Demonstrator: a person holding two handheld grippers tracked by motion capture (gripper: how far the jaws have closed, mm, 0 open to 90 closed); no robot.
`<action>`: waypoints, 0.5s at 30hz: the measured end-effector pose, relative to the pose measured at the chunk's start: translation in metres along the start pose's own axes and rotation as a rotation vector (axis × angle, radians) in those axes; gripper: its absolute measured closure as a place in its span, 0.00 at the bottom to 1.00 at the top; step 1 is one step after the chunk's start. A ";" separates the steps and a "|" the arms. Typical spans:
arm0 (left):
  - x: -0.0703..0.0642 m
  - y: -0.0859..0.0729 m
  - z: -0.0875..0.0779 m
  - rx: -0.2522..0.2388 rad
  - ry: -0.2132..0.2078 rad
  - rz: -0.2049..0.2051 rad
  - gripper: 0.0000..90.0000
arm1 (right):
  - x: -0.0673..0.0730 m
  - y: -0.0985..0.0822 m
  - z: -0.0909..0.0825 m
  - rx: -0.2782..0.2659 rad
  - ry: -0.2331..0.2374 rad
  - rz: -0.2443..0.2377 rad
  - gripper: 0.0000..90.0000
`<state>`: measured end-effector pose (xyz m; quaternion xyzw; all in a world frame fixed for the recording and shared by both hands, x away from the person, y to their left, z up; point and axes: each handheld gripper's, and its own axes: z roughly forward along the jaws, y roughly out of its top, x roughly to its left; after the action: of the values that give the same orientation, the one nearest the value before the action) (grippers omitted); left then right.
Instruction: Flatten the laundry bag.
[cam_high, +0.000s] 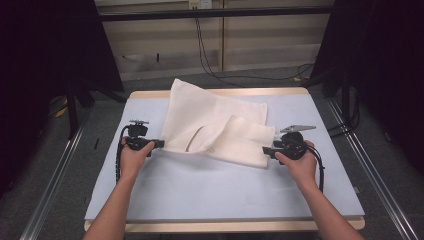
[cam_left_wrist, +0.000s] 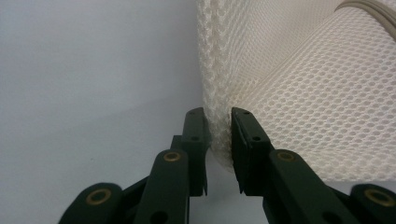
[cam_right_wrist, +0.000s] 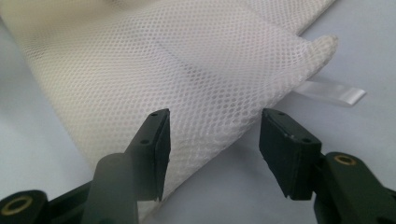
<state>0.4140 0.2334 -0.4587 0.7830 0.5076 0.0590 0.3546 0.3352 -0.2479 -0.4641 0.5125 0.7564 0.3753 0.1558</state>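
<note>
One mesh bag (cam_high: 215, 125) lies crumpled on the table (cam_high: 200, 185) between two grippers. The left gripper (cam_left_wrist: 218, 135) is clenched on the bag's left edge, its jaws nearly together with a fold of mesh pinched between the pads. The right gripper (cam_right_wrist: 215, 140) is released, its jaws wide apart, with the bag's right corner lying loose in the gap, touching neither pad.
</note>
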 end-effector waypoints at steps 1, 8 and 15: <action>0.000 0.000 0.000 0.002 0.001 0.006 0.85 | -0.001 0.000 0.001 -0.002 -0.008 0.003 0.49; 0.001 0.000 0.002 0.005 0.001 0.003 0.85 | -0.004 0.002 0.007 -0.023 0.012 0.037 0.61; 0.000 0.000 0.003 0.010 0.003 0.003 0.85 | -0.007 -0.001 0.004 -0.034 0.061 0.032 0.87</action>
<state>0.4151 0.2321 -0.4605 0.7854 0.5073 0.0582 0.3500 0.3404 -0.2528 -0.4683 0.5100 0.7461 0.4061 0.1354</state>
